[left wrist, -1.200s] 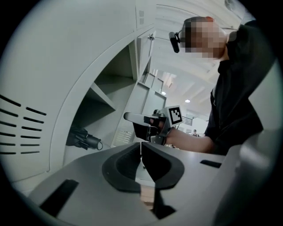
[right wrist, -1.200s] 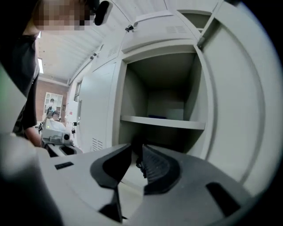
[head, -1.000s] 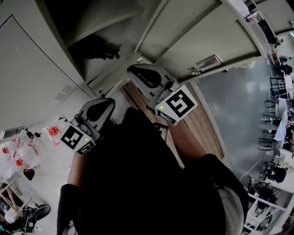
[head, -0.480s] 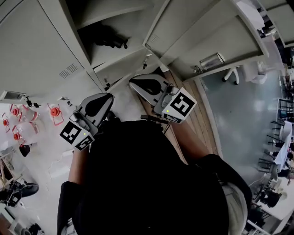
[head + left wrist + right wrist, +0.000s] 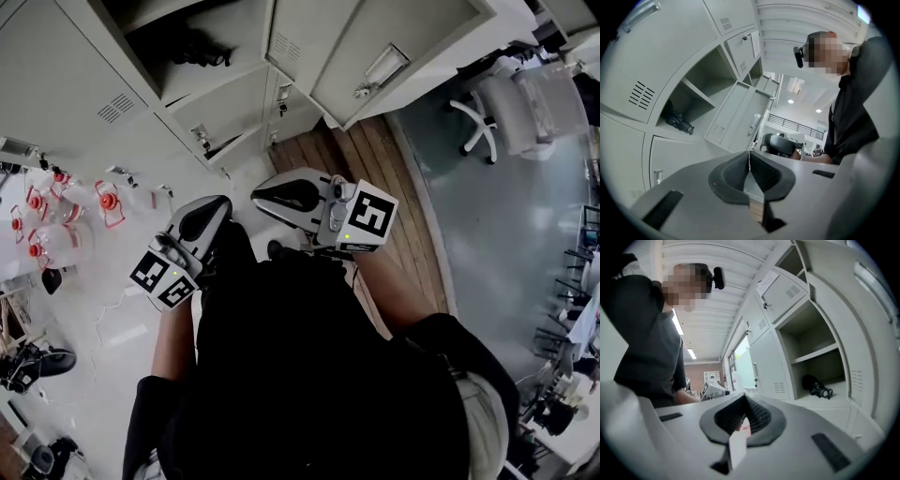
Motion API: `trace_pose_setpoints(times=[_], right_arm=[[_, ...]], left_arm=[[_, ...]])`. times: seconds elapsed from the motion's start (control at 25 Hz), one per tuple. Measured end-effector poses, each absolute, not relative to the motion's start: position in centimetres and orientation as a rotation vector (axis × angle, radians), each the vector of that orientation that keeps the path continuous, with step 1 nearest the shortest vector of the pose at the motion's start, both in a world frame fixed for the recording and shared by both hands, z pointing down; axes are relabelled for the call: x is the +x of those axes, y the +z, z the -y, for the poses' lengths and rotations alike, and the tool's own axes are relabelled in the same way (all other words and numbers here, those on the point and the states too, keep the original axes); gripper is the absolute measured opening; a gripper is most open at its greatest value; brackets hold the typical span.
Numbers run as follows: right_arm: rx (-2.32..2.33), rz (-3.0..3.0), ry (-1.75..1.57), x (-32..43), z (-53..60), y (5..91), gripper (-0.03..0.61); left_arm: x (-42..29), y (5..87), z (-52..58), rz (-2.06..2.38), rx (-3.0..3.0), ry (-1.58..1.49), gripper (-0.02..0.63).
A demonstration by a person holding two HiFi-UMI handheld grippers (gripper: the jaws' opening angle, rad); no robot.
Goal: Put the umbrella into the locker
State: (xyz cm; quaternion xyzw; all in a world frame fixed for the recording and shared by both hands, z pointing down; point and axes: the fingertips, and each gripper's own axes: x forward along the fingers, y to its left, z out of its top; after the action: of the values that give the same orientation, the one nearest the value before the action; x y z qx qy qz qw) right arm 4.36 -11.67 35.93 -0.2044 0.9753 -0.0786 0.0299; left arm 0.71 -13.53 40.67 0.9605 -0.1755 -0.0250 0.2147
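A black folded umbrella lies on the shelf of an open grey locker at the top of the head view. It also shows in the left gripper view as the umbrella and in the right gripper view as the umbrella, far from both grippers. My left gripper hangs close to the person's body, shut and holding nothing; its jaws meet at the tips. My right gripper is beside it, also shut and empty, its jaws closed together.
The locker's door stands swung open at the upper right. Several red-capped water bottles sit on the floor at the left. A white office chair stands at the right, beyond a strip of wooden floor.
Both grippers have drawn back from the lockers toward the person's body. The lockers and the umbrella now sit higher and farther off in the head view.
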Motion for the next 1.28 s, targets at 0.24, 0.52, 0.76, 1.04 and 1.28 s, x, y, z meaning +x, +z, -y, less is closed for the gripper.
trace_pose_setpoints(times=[0.24, 0.52, 0.76, 1.04, 1.28], right_arm=[[-0.447, -3.002, -0.242, 4.6, 4.0, 36.9, 0.011], [-0.505, -2.991, -0.229, 4.9, 1.3, 37.8, 0.011], [-0.565, -2.959, -0.227, 3.6, -1.5, 36.7, 0.011], [-0.584, -2.981, -0.316, -1.3, -7.4, 36.7, 0.011], [-0.696, -2.977, -0.421, -4.3, -11.8, 38.6, 0.011]], left_arm=[[2.2, 41.4, 6.1, 0.526, 2.664, -0.011, 0.020], [0.6, 39.7, 2.5, 0.669, 2.728, -0.111, 0.019], [-0.5, 38.2, -0.6, 0.627, 2.784, -0.096, 0.020], [-5.2, 37.8, -6.4, 0.623, 2.762, -0.153, 0.018], [-8.7, 40.4, -11.9, 0.598, 2.699, -0.195, 0.018]])
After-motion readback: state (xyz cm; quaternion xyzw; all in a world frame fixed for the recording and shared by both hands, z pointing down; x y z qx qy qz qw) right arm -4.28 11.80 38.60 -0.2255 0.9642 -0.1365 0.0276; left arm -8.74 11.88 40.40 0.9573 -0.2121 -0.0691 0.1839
